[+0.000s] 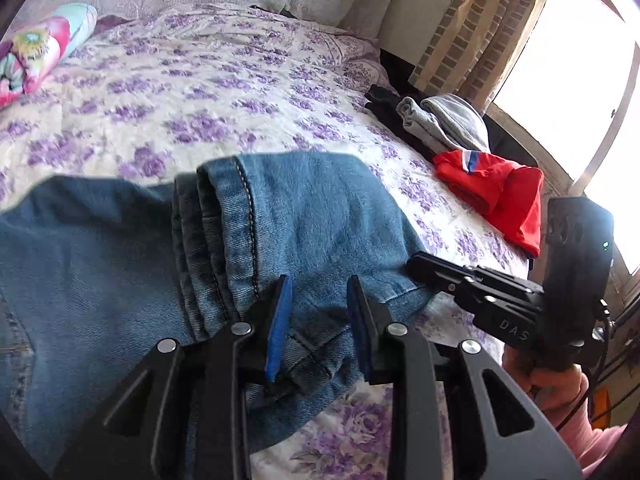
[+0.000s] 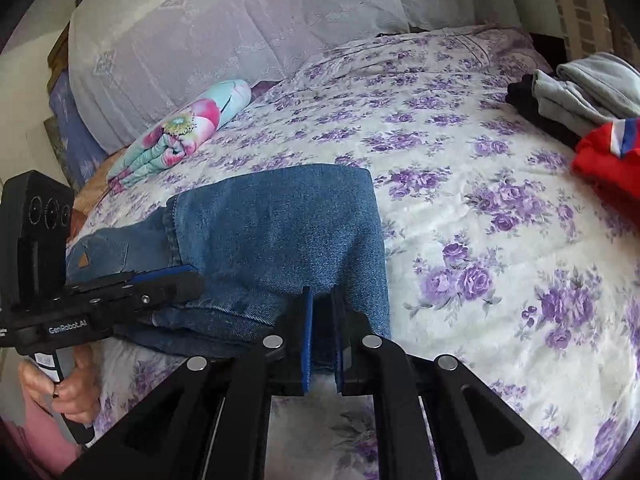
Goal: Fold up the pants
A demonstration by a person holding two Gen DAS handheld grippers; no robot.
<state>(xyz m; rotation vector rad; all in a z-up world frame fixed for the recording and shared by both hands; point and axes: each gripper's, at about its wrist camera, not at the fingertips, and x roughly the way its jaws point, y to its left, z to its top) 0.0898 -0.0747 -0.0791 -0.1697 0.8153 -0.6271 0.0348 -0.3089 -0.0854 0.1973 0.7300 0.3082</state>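
left wrist view looks down over blue jeans (image 1: pixel 120 264) folded on a bed (image 1: pixel 192 92) covered with a purple flowered spread. the jeans lie at the bed's near edge, a doubled layer with a stitched hem lying on top. the left gripper (image 1: pixel 316 300) stands with its blue pads apart, a fold of denim between them; the pads do not seem to press on the cloth. just to its right the right gripper (image 1: pixel 424 266) rests its tip on the denim's edge, held by a hand (image 1: pixel 548 384) in a pink sleeve.

right wrist view shows the right gripper (image 2: pixel 322 320) with its blue pads drawn close together, pinching the near right corner of the folded jeans (image 2: pixel 280 232). the left gripper (image 2: pixel 176 280) lies over the jeans' left part near the waistband, held by the other hand (image 2: pixel 68 392).

along the bed's far right edge sit a red garment (image 1: pixel 496 196), a folded grey garment (image 1: pixel 444 120) and a black garment (image 1: pixel 384 108) beside it. a rolled floral quilt (image 2: pixel 180 128) lies near the far left side of the bed, by a large white lace-covered bundle (image 2: pixel 224 28). a curtain (image 1: pixel 480 28) hangs beside a bright window (image 1: pixel 568 64).
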